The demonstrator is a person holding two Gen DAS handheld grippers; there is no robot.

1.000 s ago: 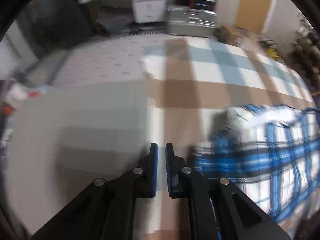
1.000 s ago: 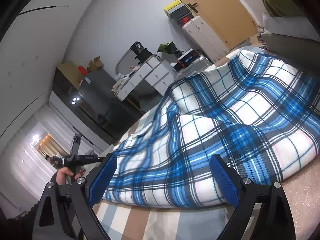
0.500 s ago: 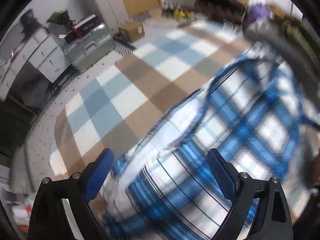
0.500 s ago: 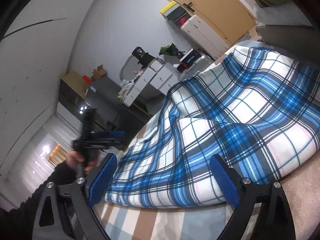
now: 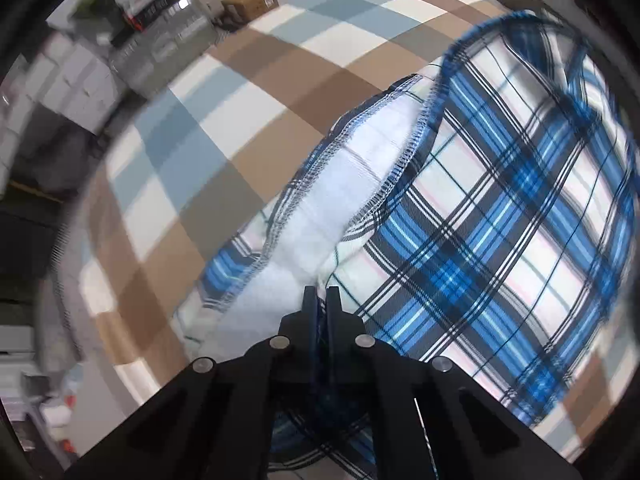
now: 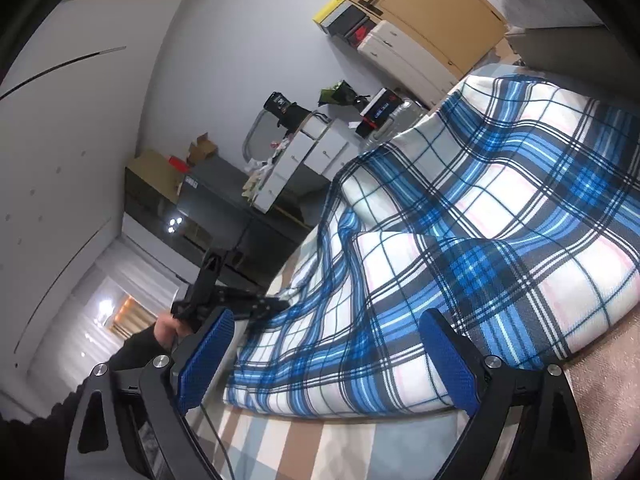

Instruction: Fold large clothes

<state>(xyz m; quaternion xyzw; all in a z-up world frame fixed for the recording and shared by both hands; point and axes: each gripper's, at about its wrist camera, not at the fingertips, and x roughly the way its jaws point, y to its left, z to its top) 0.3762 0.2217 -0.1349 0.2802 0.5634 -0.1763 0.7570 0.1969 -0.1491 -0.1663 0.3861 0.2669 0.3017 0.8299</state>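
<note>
On the checked bed cover (image 5: pixel 248 92) lies one large blue plaid garment (image 6: pixel 460 248), partly doubled over, its white inner side and stitched hem (image 5: pixel 404 156) showing. And the left claw (image 5: pixel 320 300) has just snapped closed: it is clenched on a pinch of that plaid cloth near the hem, fabric caught between its pads. The right claw (image 6: pixel 332 364) hangs released, its two blue pads (image 6: pixel 448 360) wide apart, just short of the garment's near edge with nothing between them. Looks like the grab before a fold! Next, I'd judge, the right needs to bite the near edge so both can carry it across. Count: one garment, two claws, one hand (image 6: pixel 168 326) in view.
</note>
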